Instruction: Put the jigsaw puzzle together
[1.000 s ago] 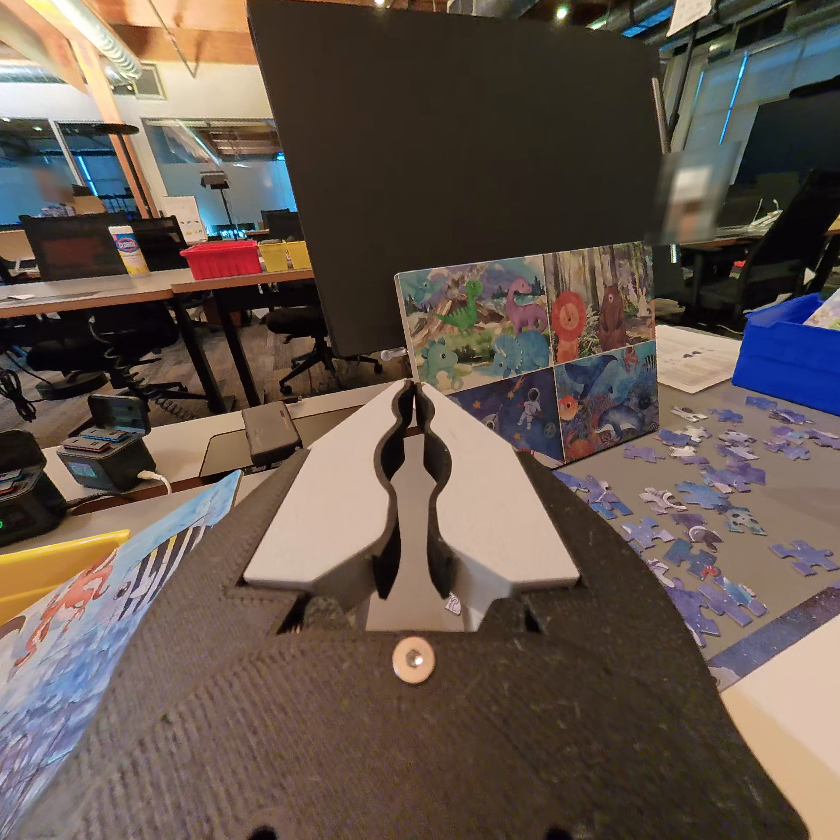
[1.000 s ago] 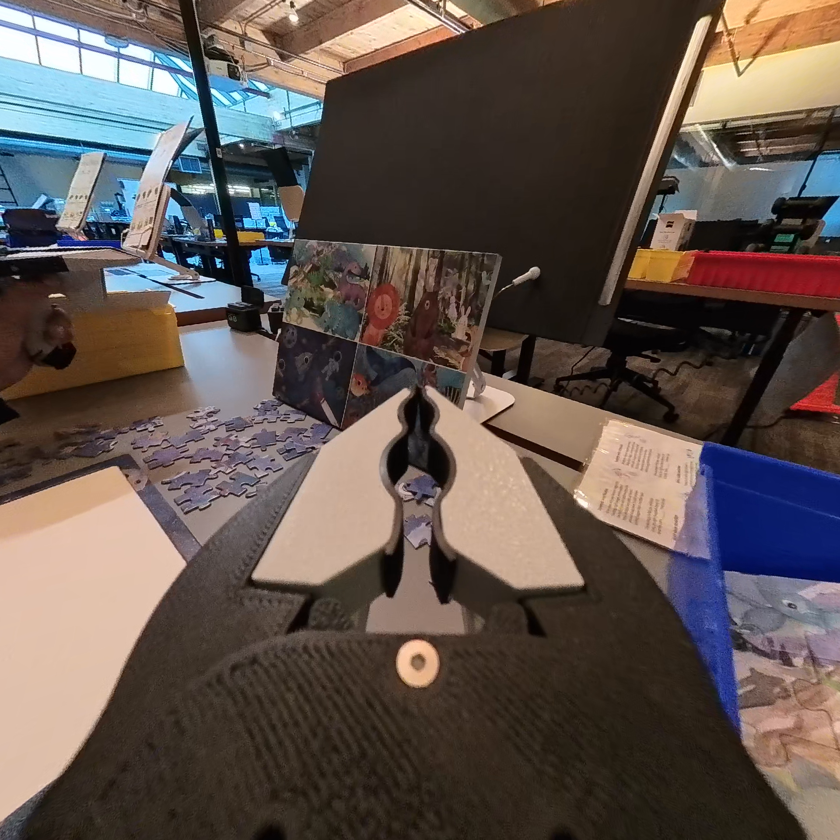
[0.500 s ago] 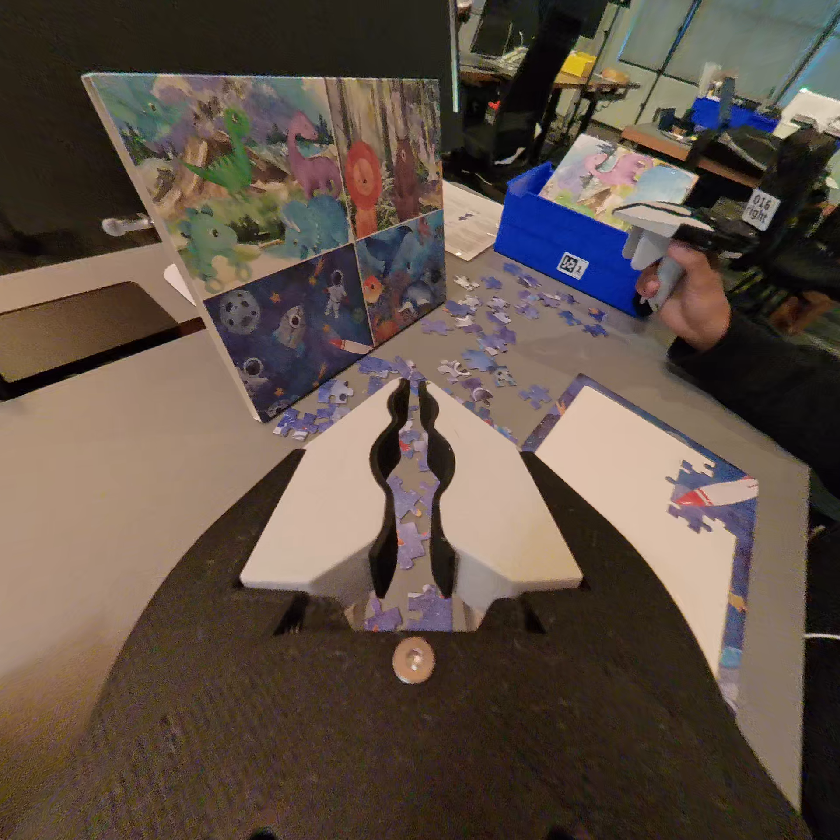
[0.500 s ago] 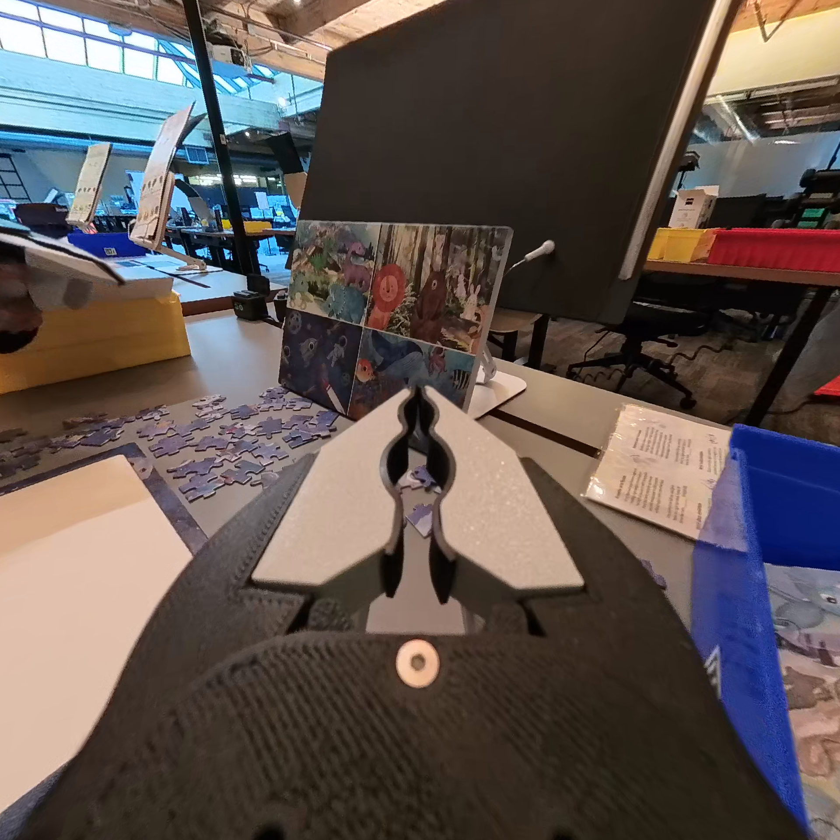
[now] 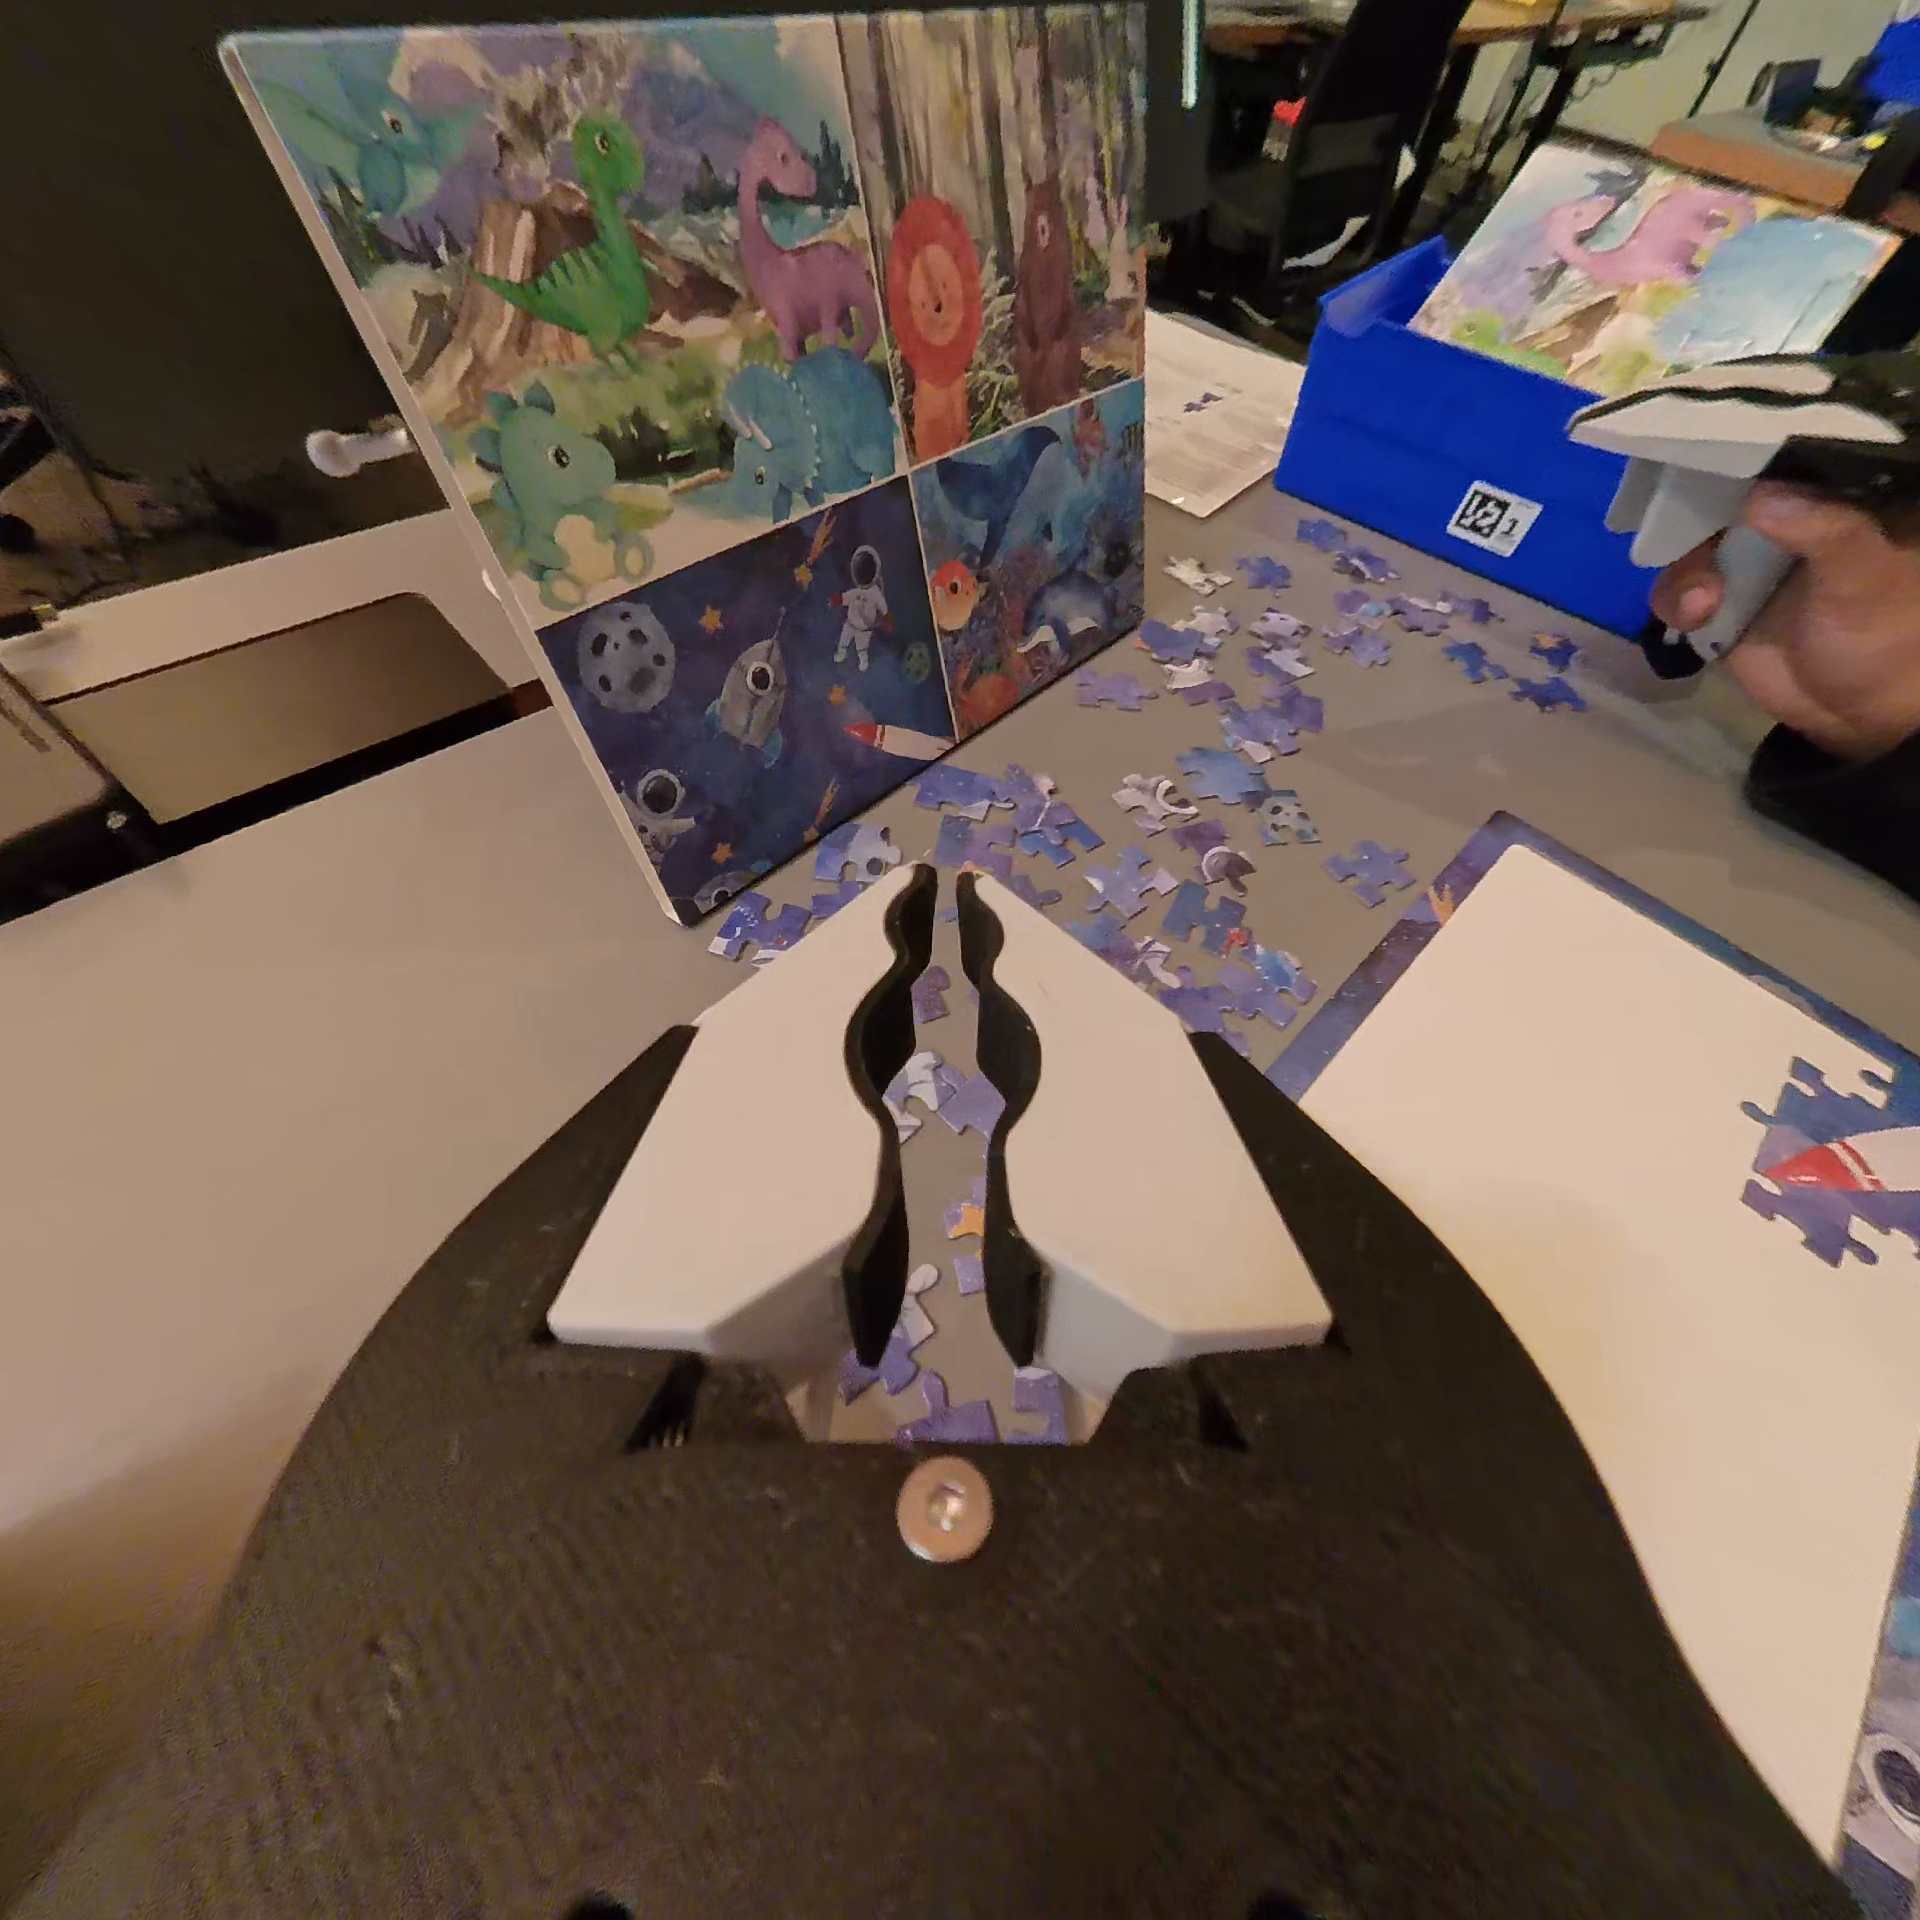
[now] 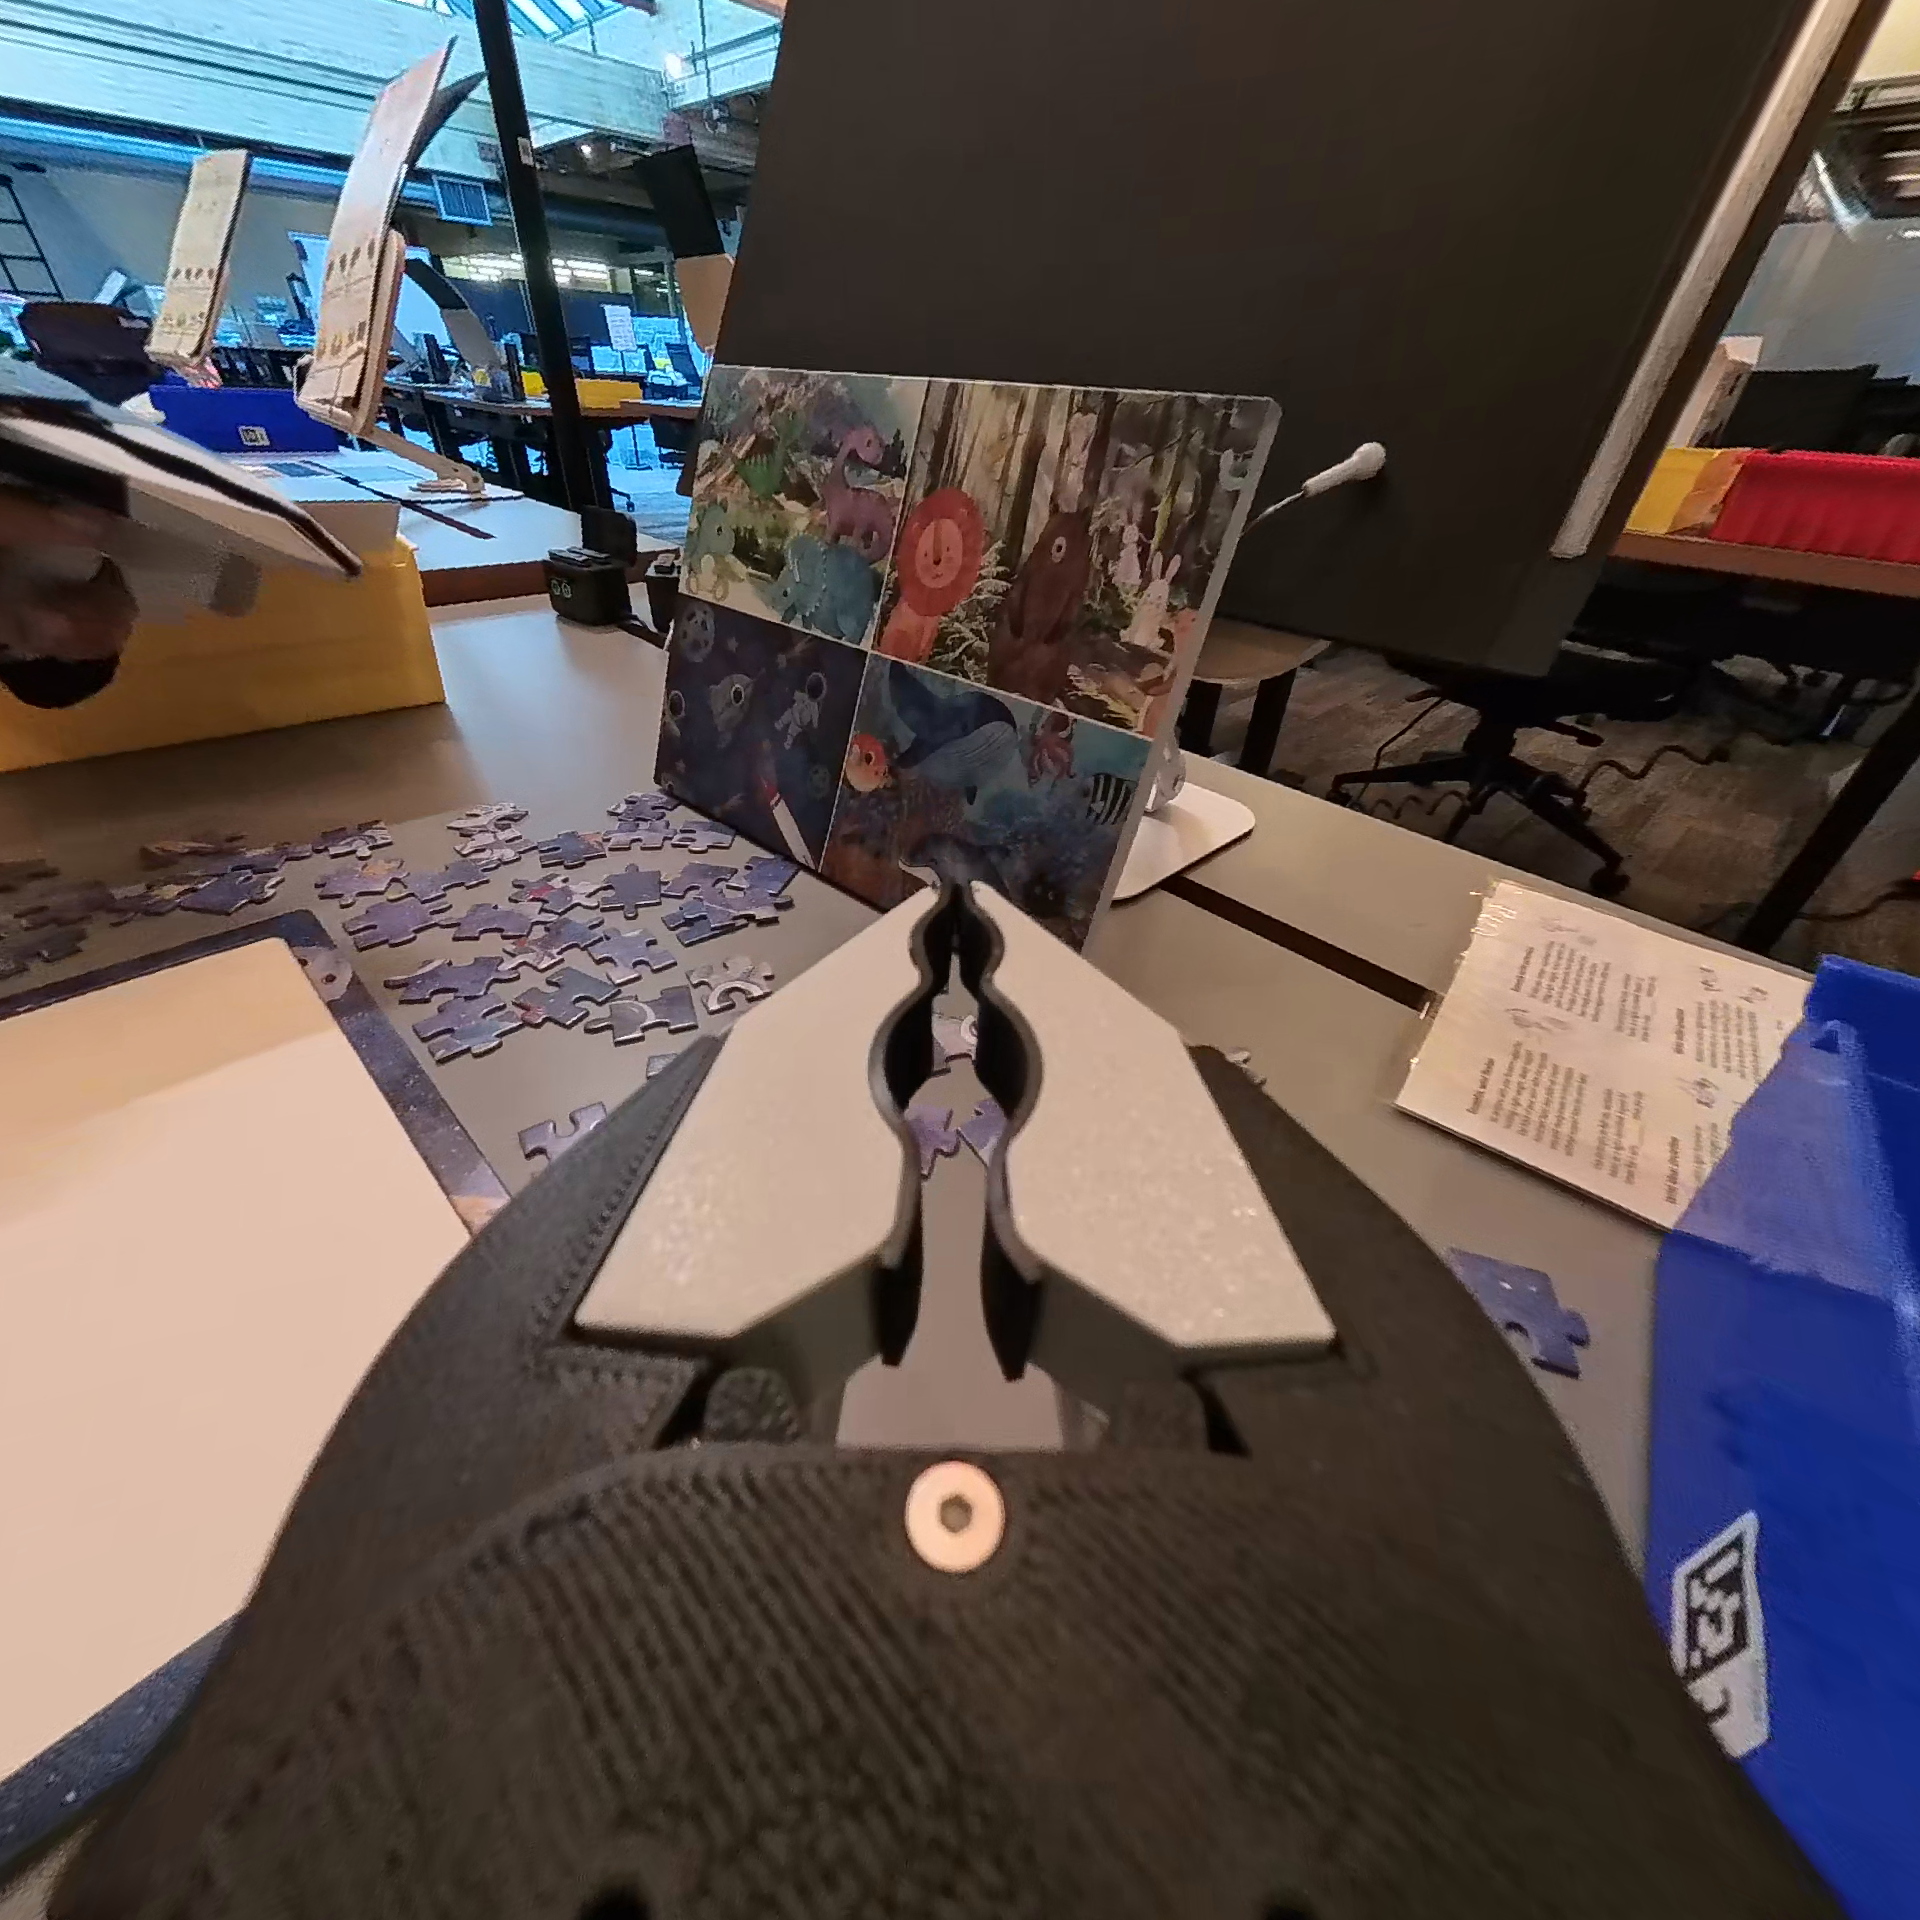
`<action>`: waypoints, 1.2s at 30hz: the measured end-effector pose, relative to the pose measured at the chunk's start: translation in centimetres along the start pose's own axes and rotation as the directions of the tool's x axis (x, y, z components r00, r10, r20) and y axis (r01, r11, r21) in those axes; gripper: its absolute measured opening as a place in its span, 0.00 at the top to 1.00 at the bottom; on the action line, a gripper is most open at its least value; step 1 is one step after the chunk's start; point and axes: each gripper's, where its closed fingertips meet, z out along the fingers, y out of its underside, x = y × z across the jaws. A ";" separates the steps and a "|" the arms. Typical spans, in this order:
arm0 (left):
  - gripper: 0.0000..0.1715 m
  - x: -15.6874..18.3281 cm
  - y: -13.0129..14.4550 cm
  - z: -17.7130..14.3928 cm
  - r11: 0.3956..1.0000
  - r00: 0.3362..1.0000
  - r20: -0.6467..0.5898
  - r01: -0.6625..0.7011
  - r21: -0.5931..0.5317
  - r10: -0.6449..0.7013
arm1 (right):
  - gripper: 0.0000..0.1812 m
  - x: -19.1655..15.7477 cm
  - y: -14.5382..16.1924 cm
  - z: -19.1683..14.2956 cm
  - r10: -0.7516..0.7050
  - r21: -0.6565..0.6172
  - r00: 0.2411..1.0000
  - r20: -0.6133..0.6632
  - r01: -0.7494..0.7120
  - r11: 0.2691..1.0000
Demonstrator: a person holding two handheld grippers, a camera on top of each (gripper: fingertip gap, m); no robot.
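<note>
Left claw nearly pressed together, empty, above loose puzzle pieces; right claw likewise. Step: choosing a piece. Next: spread, pinch one, carry to puzzle tray

Your loose puzzle pieces lie flat, scattered mid-frame in the left wrist view, mostly blue-purple. At the right edge, your white puzzle board lies flat, holding a small joined rocket patch at its right side.

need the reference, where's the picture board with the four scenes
The picture board stands upright at the table's far side in both views, loose puzzle pieces scattered at its foot.
</note>
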 end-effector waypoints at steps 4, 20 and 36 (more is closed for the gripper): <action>0.98 -0.7 1.4 1.1 0.997 0.999 0.046 -0.014 -0.075 0.017 | 1.00 -0.1 0.0 0.0 -0.005 -0.003 1.000 0.002 0.005 1.000; 0.99 -2.7 3.2 1.7 0.986 0.984 0.167 -0.029 -0.166 0.057 | 1.00 -0.2 -0.2 0.0 -0.016 -0.003 1.000 0.001 0.016 1.000; 0.98 -3.0 4.2 2.3 0.973 0.977 0.191 -0.051 -0.225 0.095 | 1.00 -0.6 0.0 0.2 -0.050 -0.023 0.999 0.002 0.050 0.999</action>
